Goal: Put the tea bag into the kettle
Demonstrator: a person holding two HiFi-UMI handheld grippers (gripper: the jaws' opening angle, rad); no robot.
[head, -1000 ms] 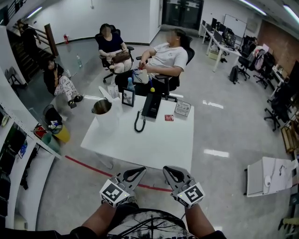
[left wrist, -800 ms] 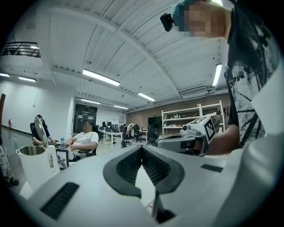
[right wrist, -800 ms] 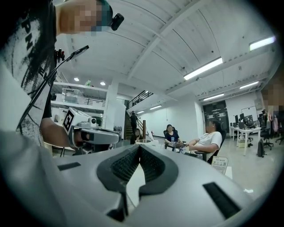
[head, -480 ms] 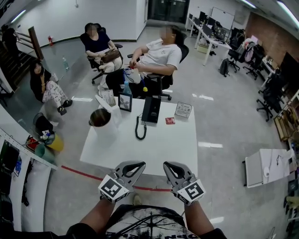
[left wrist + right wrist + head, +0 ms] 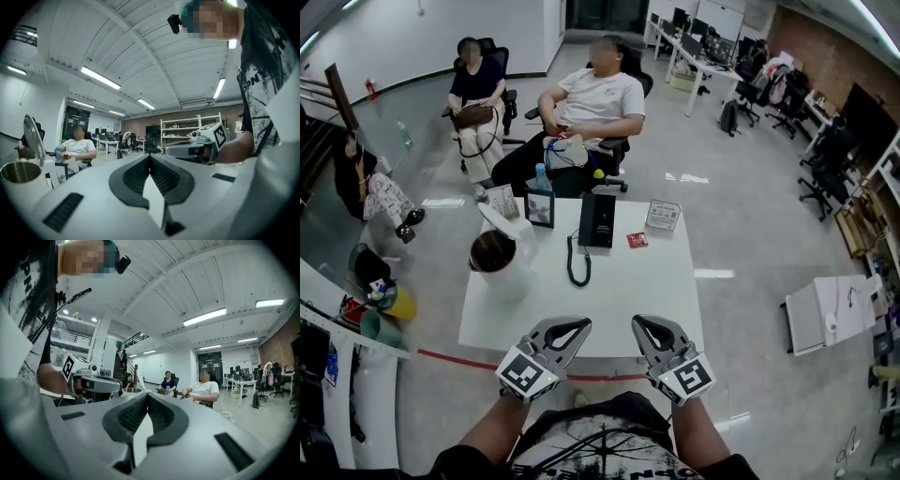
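Note:
The steel kettle stands at the left edge of the white table, its lid tipped up and its mouth open. A small red tea bag packet lies flat toward the table's far right. Both grippers hover side by side just short of the table's near edge. My left gripper is shut and holds nothing, and so is my right gripper. In the left gripper view the shut jaws point level, with the kettle far left. The right gripper shows the same closed jaws.
A black desk phone with a coiled cord, a picture frame and a small sign card sit at the table's far side. Three people sit in chairs beyond it. A red tape line crosses the floor.
Both grippers and the head camera have come closer to the table, whose near edge now lies just ahead of the fingertips. Both pairs of jaws stay shut.

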